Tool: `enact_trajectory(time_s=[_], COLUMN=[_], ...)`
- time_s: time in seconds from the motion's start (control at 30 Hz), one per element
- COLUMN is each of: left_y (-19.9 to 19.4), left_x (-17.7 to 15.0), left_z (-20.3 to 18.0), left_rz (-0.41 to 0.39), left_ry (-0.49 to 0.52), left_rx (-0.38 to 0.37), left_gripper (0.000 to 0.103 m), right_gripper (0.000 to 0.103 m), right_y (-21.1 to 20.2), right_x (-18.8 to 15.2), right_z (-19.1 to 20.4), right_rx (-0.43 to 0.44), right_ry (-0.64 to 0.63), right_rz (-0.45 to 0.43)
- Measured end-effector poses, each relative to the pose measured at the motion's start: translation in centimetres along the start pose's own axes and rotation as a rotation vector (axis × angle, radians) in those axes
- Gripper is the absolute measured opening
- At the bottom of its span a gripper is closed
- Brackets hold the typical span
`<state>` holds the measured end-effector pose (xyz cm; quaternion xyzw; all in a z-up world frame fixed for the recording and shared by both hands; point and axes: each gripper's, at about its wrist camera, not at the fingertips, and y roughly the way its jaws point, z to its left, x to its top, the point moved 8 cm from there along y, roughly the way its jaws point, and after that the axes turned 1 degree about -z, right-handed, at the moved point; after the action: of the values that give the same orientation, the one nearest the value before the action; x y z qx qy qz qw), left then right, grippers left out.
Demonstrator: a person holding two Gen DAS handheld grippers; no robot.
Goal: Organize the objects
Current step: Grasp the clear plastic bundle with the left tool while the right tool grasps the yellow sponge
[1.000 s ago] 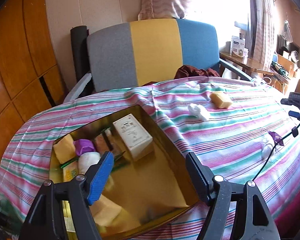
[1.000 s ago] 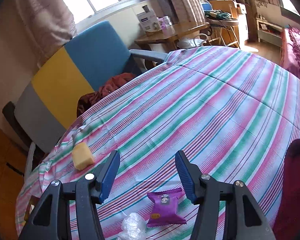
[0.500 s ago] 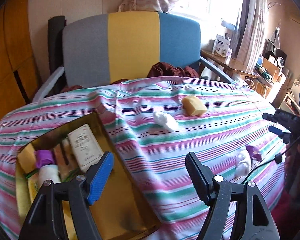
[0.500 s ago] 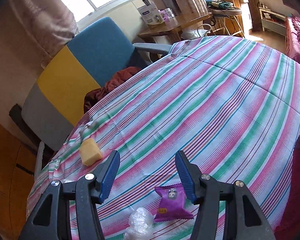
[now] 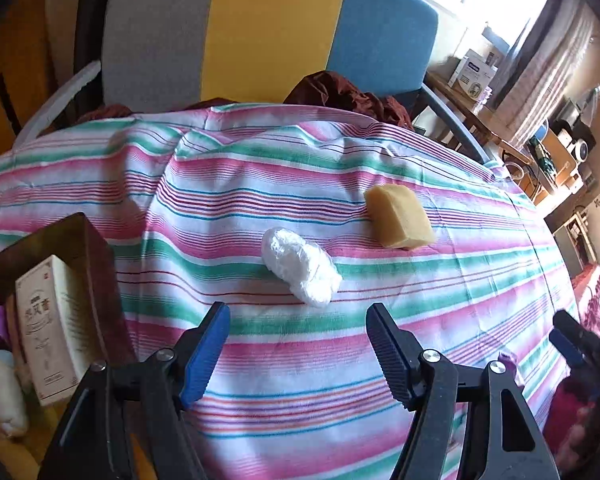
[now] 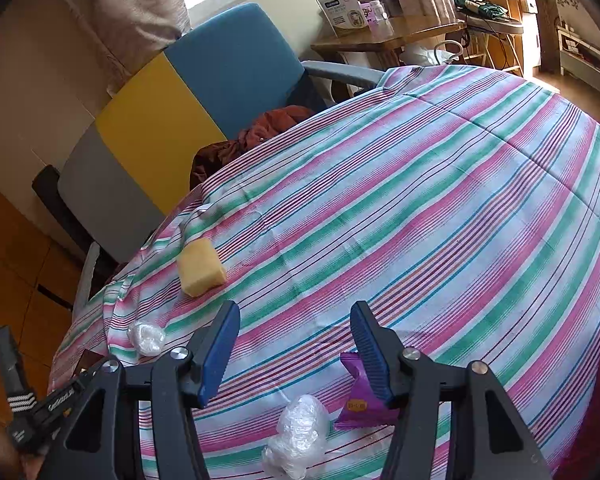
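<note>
Stripes of pink, green and white cover the worktop [image 5: 439, 288] in the left wrist view. The left gripper [image 5: 298, 338] hangs over the cloth with its fingers apart and narrowing, nothing between them; a white wrapped bundle [image 5: 300, 266] lies just beyond the tips, and a yellow sponge block [image 5: 397, 216] sits near it, farther off. At the left edge a gold tray [image 5: 96, 264] already holds a cream carton [image 5: 50, 328], a pale roll and something purple, though that corner is cropped and dim, so its full contents are hard to read.

In the right wrist view the right gripper [image 6: 294, 354] has its fingers parted and empty. A purple snack packet [image 6: 359, 404] lies on the cloth partly behind the right finger, apparently untouched, and a clear plastic wad [image 6: 300, 428] lies just beside it. The sponge and the white bundle appear farther out to the left.

Judging by this, sorting is partway done: several items are in the tray, while four remain loose on the cloth and neither gripper carries anything yet.
</note>
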<state>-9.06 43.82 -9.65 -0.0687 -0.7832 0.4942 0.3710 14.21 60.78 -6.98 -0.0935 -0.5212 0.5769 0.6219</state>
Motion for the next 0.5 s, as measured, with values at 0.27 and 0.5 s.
enact_trajectory(time_s=[0.27, 0.5], left_y=[6.3, 4.9], left_x=[2.0, 0.2], left_z=[0.4, -2.3], left_rz=[0.064, -0.002], left_ry=[-0.103, 0.019], left_rx=[0.028, 0.001], left_gripper=[0.065, 0.036], right_gripper=[0.058, 0.058], right_y=[0.9, 1.0], right_x=[-0.3, -0.4], right_z=[0.1, 0.2], right_rx=[0.006, 0.007], right_ry=[-0.003, -0.006], right_rz=[0.037, 0.047])
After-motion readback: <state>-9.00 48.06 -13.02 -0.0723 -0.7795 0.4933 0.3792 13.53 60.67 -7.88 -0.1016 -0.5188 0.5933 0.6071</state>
